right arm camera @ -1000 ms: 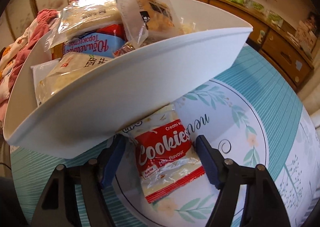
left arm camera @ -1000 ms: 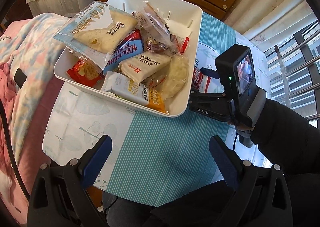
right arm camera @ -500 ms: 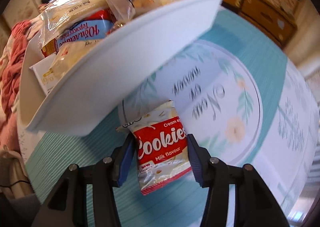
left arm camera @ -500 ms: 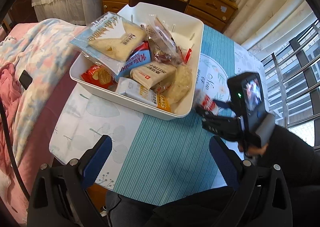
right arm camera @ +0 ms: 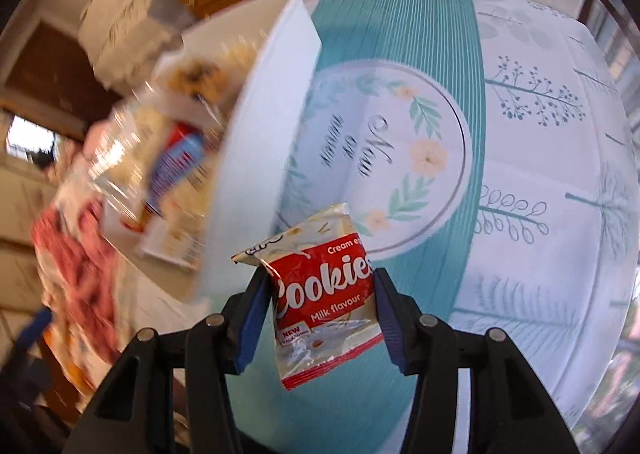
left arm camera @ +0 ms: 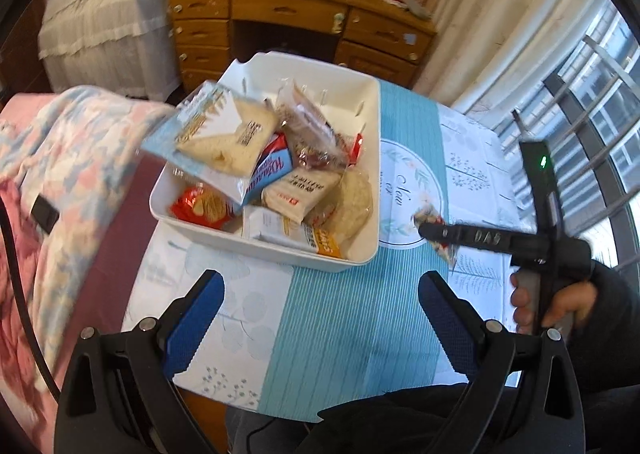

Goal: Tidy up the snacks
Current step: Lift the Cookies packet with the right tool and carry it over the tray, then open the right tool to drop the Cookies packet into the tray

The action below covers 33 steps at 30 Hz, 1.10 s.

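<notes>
A red and white cookie packet (right arm camera: pixel 324 294) hangs above the tablecloth, pinched between the blue pads of my right gripper (right arm camera: pixel 320 294), which is shut on it. From the left wrist view that right gripper (left arm camera: pixel 434 236) sits sideways to the right of the bin, with the cookie packet (left arm camera: pixel 430 219) at its tip. A white plastic bin (left arm camera: pixel 362 181) on the table holds several snack packs, among them a big sandwich pack (left arm camera: pixel 224 141) and a red cracker pack (left arm camera: pixel 200 207). My left gripper (left arm camera: pixel 320 318) stands open above the near table edge with nothing between its fingers.
The table carries a teal and white floral cloth (left arm camera: pixel 352 326). A wooden desk with drawers (left arm camera: pixel 296 25) stands behind it. A bed with a pink and blue blanket (left arm camera: pixel 60 173) lies at the left. A window with bars (left arm camera: pixel 600 101) fills the right. A hand (left arm camera: pixel 548 302) holds the right gripper's handle.
My right gripper closed on the cookie packet, lifted it off the cloth and rolled sideways. My left gripper rose and drew back, so the bin looks smaller.
</notes>
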Each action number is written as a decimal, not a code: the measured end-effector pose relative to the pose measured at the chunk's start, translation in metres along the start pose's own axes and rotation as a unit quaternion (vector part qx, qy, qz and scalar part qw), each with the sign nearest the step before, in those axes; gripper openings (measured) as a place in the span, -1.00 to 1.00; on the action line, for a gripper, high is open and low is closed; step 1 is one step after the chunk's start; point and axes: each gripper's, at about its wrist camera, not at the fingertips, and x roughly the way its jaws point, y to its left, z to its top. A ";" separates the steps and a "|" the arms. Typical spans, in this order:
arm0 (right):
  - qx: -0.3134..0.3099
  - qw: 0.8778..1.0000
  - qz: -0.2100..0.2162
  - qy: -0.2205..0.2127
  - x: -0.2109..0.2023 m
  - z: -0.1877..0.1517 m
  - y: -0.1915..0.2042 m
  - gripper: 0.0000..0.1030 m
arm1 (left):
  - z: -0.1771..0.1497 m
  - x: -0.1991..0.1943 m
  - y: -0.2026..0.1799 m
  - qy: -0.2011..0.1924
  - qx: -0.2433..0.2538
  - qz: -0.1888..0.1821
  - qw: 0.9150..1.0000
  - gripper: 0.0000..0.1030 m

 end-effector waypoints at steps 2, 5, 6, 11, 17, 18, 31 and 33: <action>0.014 1.000 0.013 -0.018 -0.011 0.003 0.010 0.00 | 0.004 -0.005 0.006 -0.004 0.019 -0.008 1.000 0.89; 0.028 0.999 0.025 -0.037 -0.017 0.004 0.033 0.00 | 0.011 -0.014 0.021 -0.015 0.041 -0.016 0.999 0.89; 0.031 0.998 0.030 -0.044 -0.018 0.004 0.044 0.00 | 0.015 -0.018 0.028 -0.020 0.046 -0.018 0.999 0.89; 0.035 0.996 0.043 -0.073 -0.019 0.013 0.088 0.00 | 0.030 -0.036 0.065 -0.039 0.059 -0.024 0.997 0.89; 0.048 0.990 0.067 -0.119 -0.015 0.016 0.131 0.05 | 0.040 -0.044 0.108 -0.045 0.072 -0.037 0.996 0.89; 0.058 0.987 0.071 -0.131 -0.014 0.017 0.136 0.05 | 0.040 -0.045 0.113 -0.044 0.073 -0.038 0.996 0.89; 0.066 0.985 0.045 -0.150 -0.037 0.007 0.140 0.74 | 0.049 -0.059 0.131 -0.062 0.042 -0.060 0.995 0.89; 0.059 0.986 0.029 -0.156 -0.048 -0.005 0.131 0.74 | 0.048 -0.059 0.119 -0.063 0.041 -0.057 0.996 0.89</action>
